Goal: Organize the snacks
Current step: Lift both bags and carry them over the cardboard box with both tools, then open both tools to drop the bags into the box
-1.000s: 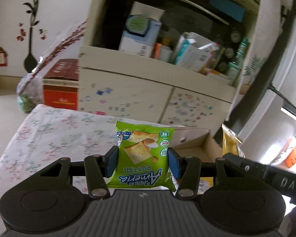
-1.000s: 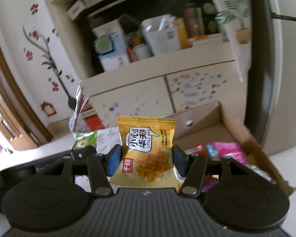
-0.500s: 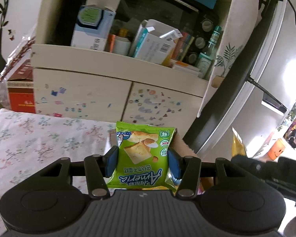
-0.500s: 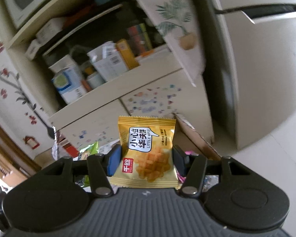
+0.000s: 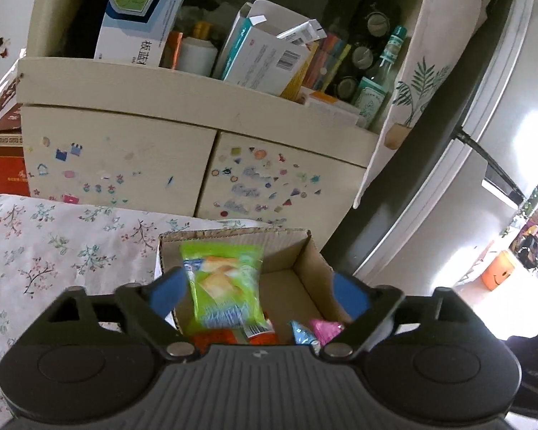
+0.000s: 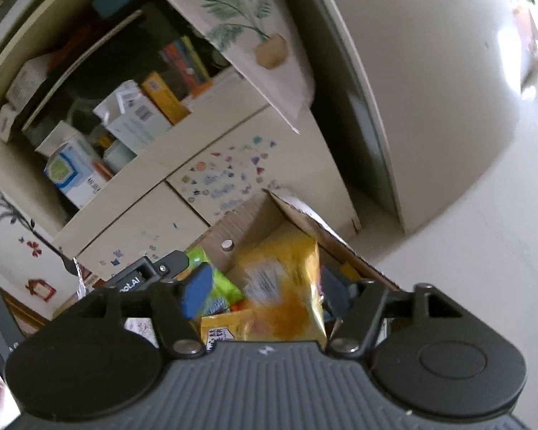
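My left gripper [image 5: 260, 295] is open above the cardboard box [image 5: 308, 251]. The green snack packet [image 5: 224, 286] is blurred between its spread fingers, free of both pads, over the box. My right gripper [image 6: 269, 288] is open too, and the yellow waffle packet [image 6: 287, 294] is blurred and loose between its fingers above the same box [image 6: 254, 218]. Other packets lie inside the box: orange [image 5: 258, 338], blue [image 5: 301, 333] and pink [image 5: 326, 328]. The green packet [image 6: 220, 292] also shows in the right wrist view.
The box stands on a floral tablecloth [image 5: 53, 251]. Behind it is a cream cabinet [image 5: 197, 165] with stickers and a shelf full of boxes and bottles. A refrigerator [image 6: 430, 107] is to the right. A red box [image 5: 7, 165] stands at the left.
Both grippers moved over the box and opened. The green and yellow packets, held firmly before, are now loose and dropping between the fingers.
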Demonstrator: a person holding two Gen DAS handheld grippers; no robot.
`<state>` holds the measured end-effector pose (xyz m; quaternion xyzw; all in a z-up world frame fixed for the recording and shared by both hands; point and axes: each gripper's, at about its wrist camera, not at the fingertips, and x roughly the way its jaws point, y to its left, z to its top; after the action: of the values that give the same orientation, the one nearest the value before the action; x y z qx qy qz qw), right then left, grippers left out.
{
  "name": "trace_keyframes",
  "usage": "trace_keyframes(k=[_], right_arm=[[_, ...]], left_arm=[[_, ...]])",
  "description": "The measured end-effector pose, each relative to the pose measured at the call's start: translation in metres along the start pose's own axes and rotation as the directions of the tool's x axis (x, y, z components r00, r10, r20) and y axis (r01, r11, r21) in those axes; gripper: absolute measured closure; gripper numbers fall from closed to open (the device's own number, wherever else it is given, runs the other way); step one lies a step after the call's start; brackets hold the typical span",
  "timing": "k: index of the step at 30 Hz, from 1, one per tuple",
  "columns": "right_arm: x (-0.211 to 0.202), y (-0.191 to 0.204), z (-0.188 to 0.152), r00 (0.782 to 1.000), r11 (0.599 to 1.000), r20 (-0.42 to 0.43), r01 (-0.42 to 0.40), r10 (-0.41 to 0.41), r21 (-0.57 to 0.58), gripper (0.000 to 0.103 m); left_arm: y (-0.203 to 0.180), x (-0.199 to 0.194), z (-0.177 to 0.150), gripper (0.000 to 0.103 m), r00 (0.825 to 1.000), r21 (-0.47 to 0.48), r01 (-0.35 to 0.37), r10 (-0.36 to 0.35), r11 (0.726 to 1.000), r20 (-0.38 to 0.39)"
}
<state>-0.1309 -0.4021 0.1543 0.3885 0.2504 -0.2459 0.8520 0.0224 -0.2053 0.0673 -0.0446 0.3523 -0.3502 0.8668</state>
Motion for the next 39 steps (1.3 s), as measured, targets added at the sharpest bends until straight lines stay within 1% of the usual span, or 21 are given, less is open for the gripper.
trace_keyframes(k=[2,4,8,11,13,15,20,24,29,32,36,39], right_arm=[[-0.001,-0.002,0.001,1.000,1.000,0.008,-0.004,0.004,0.012,0.024],[-0.003,0.000,0.001,1.000,1.000,0.019,0.000,0.000,0.000,0.024],[-0.006,0.007,0.000,1.000,0.999,0.019,0.018,-0.018,-0.037,0.020],[-0.011,0.012,-0.001,0.999,0.997,0.031,0.037,-0.035,-0.070,0.019],[-0.017,0.015,-0.002,0.998,0.993,0.047,0.055,-0.051,-0.101,0.016],[-0.024,0.017,-0.003,0.995,0.989,0.069,0.075,-0.066,-0.130,0.015],[-0.042,0.016,-0.016,0.984,0.968,0.115,0.154,-0.133,-0.200,0.011],[-0.052,0.016,-0.033,0.977,0.952,0.116,0.200,-0.177,-0.232,0.011],[-0.063,0.014,-0.054,0.977,0.951,0.086,0.210,-0.195,-0.226,0.010],[-0.066,0.014,-0.067,0.971,0.942,0.069,0.238,-0.228,-0.238,0.010],[-0.075,0.021,-0.079,0.967,0.925,0.102,0.255,-0.235,-0.281,0.010],[-0.076,0.020,-0.084,0.967,0.925,0.086,0.256,-0.241,-0.282,0.010]], left_arm=[[-0.001,-0.003,0.003,0.007,1.000,-0.010,-0.002,0.002,1.000,-0.006],[-0.004,-0.008,0.005,0.004,0.999,-0.003,-0.027,0.027,1.000,-0.018],[-0.010,-0.019,0.004,0.003,0.996,0.055,-0.078,0.080,0.995,-0.042],[-0.008,-0.032,0.001,0.002,0.992,0.075,-0.108,0.112,0.991,-0.052],[-0.006,-0.042,-0.002,0.002,0.990,0.089,-0.127,0.132,0.988,-0.053],[-0.005,-0.051,-0.006,0.000,0.988,0.097,-0.142,0.148,0.985,-0.054],[-0.007,-0.067,-0.021,0.000,0.980,0.152,-0.172,0.185,0.973,-0.075],[-0.007,-0.081,-0.033,0.000,0.978,0.174,-0.168,0.187,0.970,-0.097],[-0.007,-0.100,-0.049,0.000,0.976,0.203,-0.164,0.189,0.965,-0.108],[-0.007,-0.109,-0.058,0.000,0.974,0.218,-0.170,0.198,0.961,-0.113],[-0.002,-0.119,-0.068,0.000,0.970,0.220,-0.179,0.209,0.959,-0.123],[0.002,-0.124,-0.072,0.000,0.967,0.212,-0.189,0.219,0.959,-0.127]])
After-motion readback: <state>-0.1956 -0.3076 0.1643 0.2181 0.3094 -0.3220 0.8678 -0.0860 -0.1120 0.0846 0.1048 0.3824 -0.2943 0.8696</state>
